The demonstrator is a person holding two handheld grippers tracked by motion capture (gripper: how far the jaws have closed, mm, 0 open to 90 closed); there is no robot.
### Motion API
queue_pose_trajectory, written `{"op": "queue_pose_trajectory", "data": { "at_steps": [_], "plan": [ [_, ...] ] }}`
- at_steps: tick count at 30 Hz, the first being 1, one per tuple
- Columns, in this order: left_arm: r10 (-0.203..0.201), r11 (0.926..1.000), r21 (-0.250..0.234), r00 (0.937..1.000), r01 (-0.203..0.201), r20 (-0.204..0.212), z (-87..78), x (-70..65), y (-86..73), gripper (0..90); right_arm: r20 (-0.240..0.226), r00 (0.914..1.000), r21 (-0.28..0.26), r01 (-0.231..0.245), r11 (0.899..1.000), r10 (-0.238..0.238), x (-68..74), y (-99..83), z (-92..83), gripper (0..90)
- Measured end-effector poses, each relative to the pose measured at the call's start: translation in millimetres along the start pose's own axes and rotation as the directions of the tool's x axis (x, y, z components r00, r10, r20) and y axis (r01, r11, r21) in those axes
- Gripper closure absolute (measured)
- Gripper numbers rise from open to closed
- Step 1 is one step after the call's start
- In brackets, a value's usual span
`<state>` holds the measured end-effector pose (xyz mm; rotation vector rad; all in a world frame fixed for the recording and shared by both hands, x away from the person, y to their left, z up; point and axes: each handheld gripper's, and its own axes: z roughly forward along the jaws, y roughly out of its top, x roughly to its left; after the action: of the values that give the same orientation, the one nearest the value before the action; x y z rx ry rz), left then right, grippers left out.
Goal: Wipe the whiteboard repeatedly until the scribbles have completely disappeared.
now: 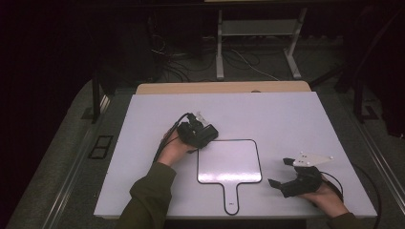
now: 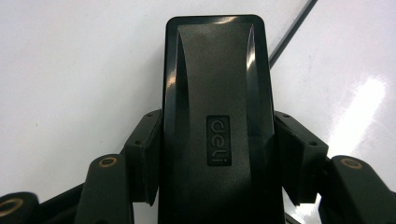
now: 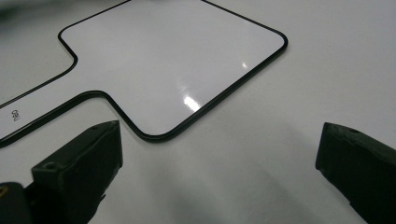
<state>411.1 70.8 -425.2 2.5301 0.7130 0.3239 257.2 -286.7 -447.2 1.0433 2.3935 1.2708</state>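
White table point(image 1: 296, 119) carries the paddle-shaped whiteboard point(image 1: 229, 162), its handle pointing toward you, and your left gripper point(image 1: 203, 136) grips 1 black eraser point(image 2: 217, 116) at the board's upper-left corner. Keep the eraser flat and wipe slowly; its long axis runs along the jaws. Your right gripper point(image 1: 286, 175) rests open, just beside the board.

Lab or test room, not a home. Dim surroundings, only the white bench point(image 1: 286, 119) lit. Behind it, grey carpeted floor point(image 1: 57, 157) with loose cables point(image 1: 191, 62) trailing across it. White metal legs of another desk frame point(image 1: 258, 43) stand farther back. Black floor sockets point(image 1: 100, 146) sit left of the bench. Bench top is bare apart from a small handled whiteboard point(image 1: 229, 162).
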Motion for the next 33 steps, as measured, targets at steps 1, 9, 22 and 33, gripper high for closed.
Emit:
{"op": "queue_pose_trajectory", "data": {
  "at_steps": [1, 9, 22, 33],
  "plan": [
    [0.006, 1.0, 0.002, 1.0, -0.006, 0.005, -0.3, -2.8, 0.5, 39.2, 0.0, 1.0, 0.0, 0.001, 1.0, -0.001, 0.1, 0.1, 0.1, 0.0],
    [0.054, 0.9986, -0.002, 0.9955, -0.054, 0.079, 1.7, -21.8, 6.4, 39.2, 0.001, 1.0, -0.002, 0.004, 1.0, -0.004, 0.2, 0.4, 0.5, 0.0],
    [0.051, 0.9986, -0.019, 0.9939, -0.05, 0.098, 9.5, -21.2, 17.6, 39.1, 0.001, 1.0, -0.004, 0.0, 1.0, 0.0, -0.6, 0.6, 0.6, 0.0],
    [-0.032, 0.9924, -0.111, 0.9844, 0.052, 0.173, -0.9, -11.4, 21.1, 39.1, 0.008, 0.9999, -0.009, -0.011, 1.0, 0.011, -2.3, 2.1, 1.0, 0.0]
  ]
}}
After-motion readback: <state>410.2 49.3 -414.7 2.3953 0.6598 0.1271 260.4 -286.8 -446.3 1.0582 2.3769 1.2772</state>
